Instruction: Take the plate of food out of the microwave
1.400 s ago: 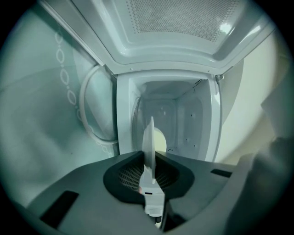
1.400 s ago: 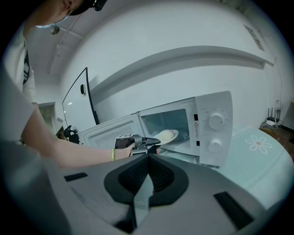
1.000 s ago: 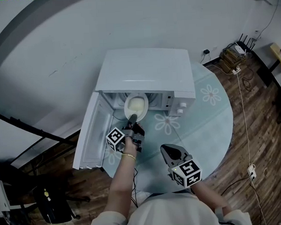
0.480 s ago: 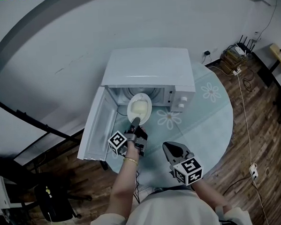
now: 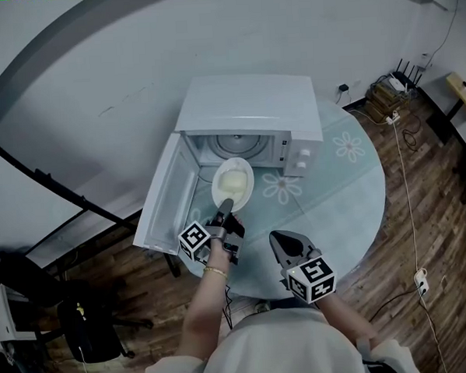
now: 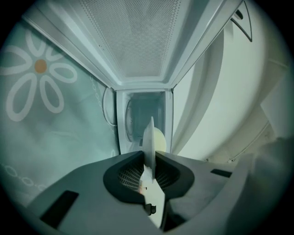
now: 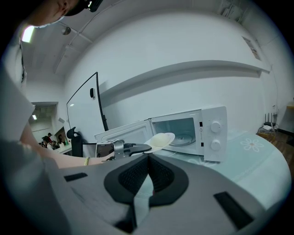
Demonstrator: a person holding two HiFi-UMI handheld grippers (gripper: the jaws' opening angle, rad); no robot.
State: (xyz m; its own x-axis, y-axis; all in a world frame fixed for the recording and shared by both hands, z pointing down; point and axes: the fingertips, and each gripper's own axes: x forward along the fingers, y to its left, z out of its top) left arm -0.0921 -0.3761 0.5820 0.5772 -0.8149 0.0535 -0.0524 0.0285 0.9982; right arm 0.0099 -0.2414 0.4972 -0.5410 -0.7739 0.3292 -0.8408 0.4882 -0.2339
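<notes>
1. Dark wood floor [image 5: 434, 234] runs round a circular bench [image 5: 363, 214] laid with a pale teal cloth printed with daisies. A plain white wall rises behind it.
2. At the far side of the bench sits a white microwave [image 5: 248, 111]. Its door [image 5: 166, 216] is swung wide to the left, and the glass turntable [image 5: 235, 145] shows inside.
3. The plate of food [image 5: 233, 182], white with a pale yellowish heap on it, is out of the cavity. It is held in the air just in front of the open mouth.
4. The open door flanks the plate close on its left, and the knob panel stands off to its right.
5. The left tongs [image 5: 225, 207] pinch the plate's near rim. Seen from the left gripper view, the rim runs edge-on between the two pads [image 6: 131, 174].
6. The right tongs [image 5: 276, 240] hang over the near part of the bench, apart from the plate. Their tips are pressed together on nothing.
7. Off to the right, a tangle of boxes and wires [image 5: 384, 94] lies by the wall and a power strip [image 5: 416, 283] lies on the floor. A black office chair [image 5: 88, 330] stands at the lower left.
</notes>
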